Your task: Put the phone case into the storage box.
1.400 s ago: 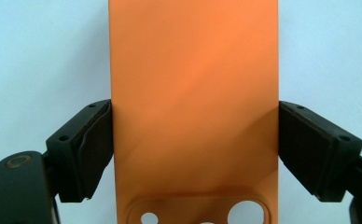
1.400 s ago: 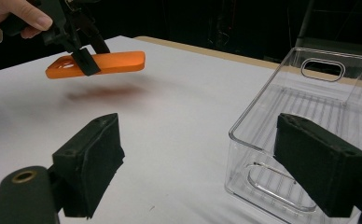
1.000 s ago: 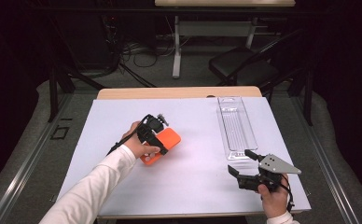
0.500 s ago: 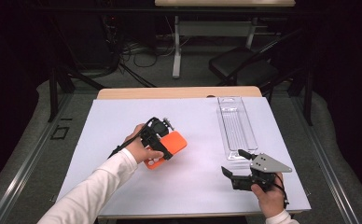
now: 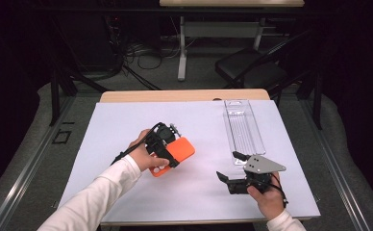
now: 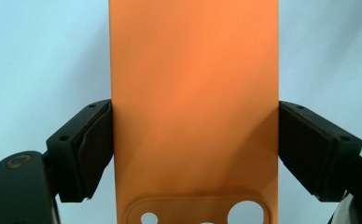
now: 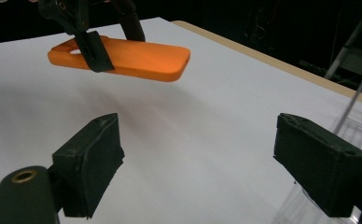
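Note:
An orange phone case (image 5: 179, 153) is held a little above the white table sheet (image 5: 127, 120), left of centre. My left gripper (image 5: 165, 150) is shut on it. In the left gripper view both pads (image 6: 97, 144) press the long sides of the orange phone case (image 6: 193, 102), near its camera cut-outs. My right gripper (image 5: 230, 166) is near the front right of the sheet, open, nothing between its jaws. The right gripper view looks past the right gripper (image 7: 202, 163) toward the orange phone case (image 7: 132, 58), which hangs level with a shadow under it.
A clear plastic package tray (image 5: 244, 130) lies lengthwise at the right back of the sheet, just behind my right gripper; its edge (image 7: 356, 121) rises beside the right jaw. The table's wooden back edge (image 5: 184, 95) shows beyond the sheet. A chair and cables stand beyond the table.
My right gripper has slid left across the front of the sheet, still open. My left gripper has carried the orange case slightly to the right.

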Demonstrator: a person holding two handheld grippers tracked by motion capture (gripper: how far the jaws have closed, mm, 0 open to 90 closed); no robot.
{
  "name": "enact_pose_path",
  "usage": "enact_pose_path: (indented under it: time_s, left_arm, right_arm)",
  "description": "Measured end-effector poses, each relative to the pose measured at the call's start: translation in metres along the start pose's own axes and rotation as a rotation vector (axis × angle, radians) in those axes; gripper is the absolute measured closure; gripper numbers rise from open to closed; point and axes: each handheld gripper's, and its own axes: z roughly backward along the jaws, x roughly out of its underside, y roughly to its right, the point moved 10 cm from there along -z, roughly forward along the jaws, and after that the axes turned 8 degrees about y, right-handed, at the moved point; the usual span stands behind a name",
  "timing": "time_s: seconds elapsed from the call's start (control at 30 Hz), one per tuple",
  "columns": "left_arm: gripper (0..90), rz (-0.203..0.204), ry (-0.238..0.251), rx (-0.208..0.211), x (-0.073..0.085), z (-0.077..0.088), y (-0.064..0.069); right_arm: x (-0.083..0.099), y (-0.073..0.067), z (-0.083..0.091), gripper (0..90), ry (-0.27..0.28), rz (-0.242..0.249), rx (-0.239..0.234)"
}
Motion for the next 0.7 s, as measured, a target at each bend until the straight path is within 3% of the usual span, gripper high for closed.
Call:
enact_pose_path:
  time_s: [0.23, 0.43, 0.57, 0.7]
  left_arm:
    - [15.8, -0.003, 0.001, 0.007, 0.000, 0.002, 0.001]
    - [15.8, -0.007, 0.004, 0.012, 0.000, 0.004, 0.003]
    - [15.8, -0.013, 0.001, 0.013, 0.000, 0.004, 0.003]
    - [15.7, -0.013, 0.001, 0.017, 0.000, 0.005, 0.005]
  right_arm:
    - [-0.009, -0.006, -0.021, 14.6, 0.022, 0.025, -0.013]
    - [-0.010, -0.010, -0.041, 14.6, -0.034, 0.030, -0.063]
    - [-0.011, -0.009, -0.046, 14.6, -0.040, 0.018, -0.065]
    - [-0.008, -0.004, -0.053, 14.0, -0.071, 0.038, -0.045]
